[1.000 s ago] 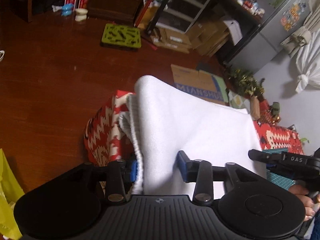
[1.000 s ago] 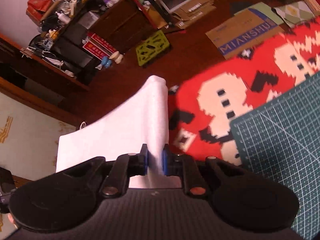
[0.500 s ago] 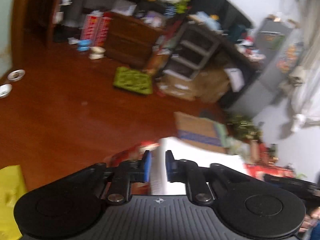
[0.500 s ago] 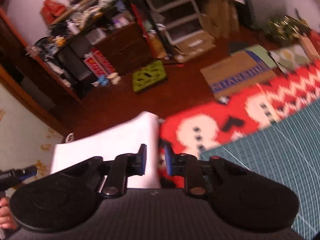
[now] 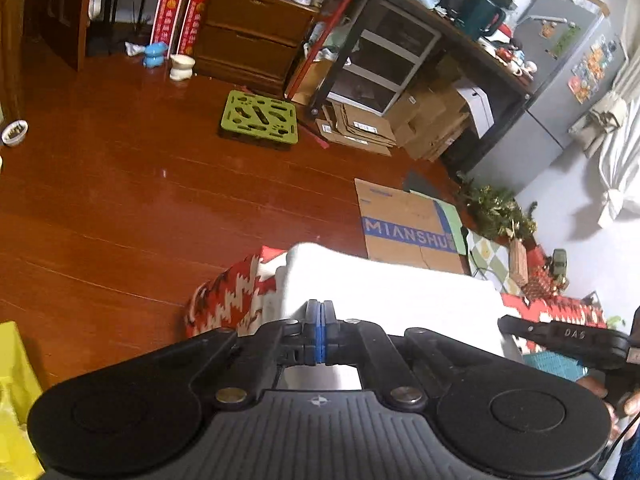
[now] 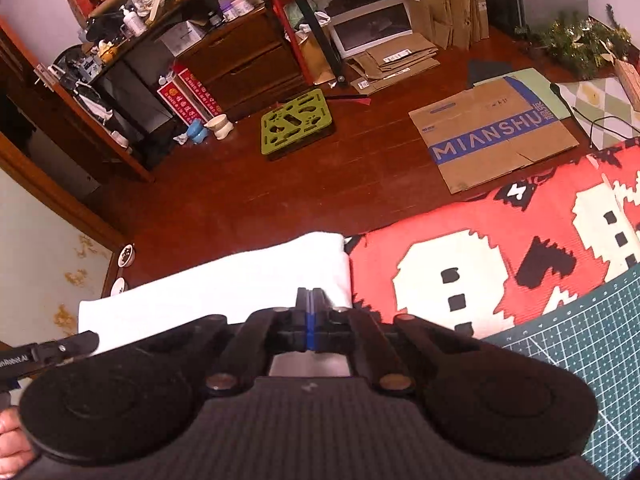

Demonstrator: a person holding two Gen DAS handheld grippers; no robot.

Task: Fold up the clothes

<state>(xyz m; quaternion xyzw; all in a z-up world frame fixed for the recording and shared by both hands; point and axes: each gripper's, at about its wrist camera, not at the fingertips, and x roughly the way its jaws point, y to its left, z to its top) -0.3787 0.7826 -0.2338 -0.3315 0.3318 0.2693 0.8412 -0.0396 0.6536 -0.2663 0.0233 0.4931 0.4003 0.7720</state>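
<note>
Lying beyond closed left tongs [image 5: 319, 312], cardboard [image 5: 404, 228] apparently reads "MIANSHU".

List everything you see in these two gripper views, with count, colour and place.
Folded cloth: one, white, on the table's edge, ahead of both grippers.
Patterned tablecloth: one, red and cream, under the cloth.
Gridded cutting mat: one, green, right on the tablecloth.
Flattened cardboard box: one, brown with a blue band, on the wooden floor.
Perforated square mat: one, lime green, on the floor by the shelves.
Left gripper: black, blue pads, shut and empty.
Right gripper: black, shut and empty.
</note>
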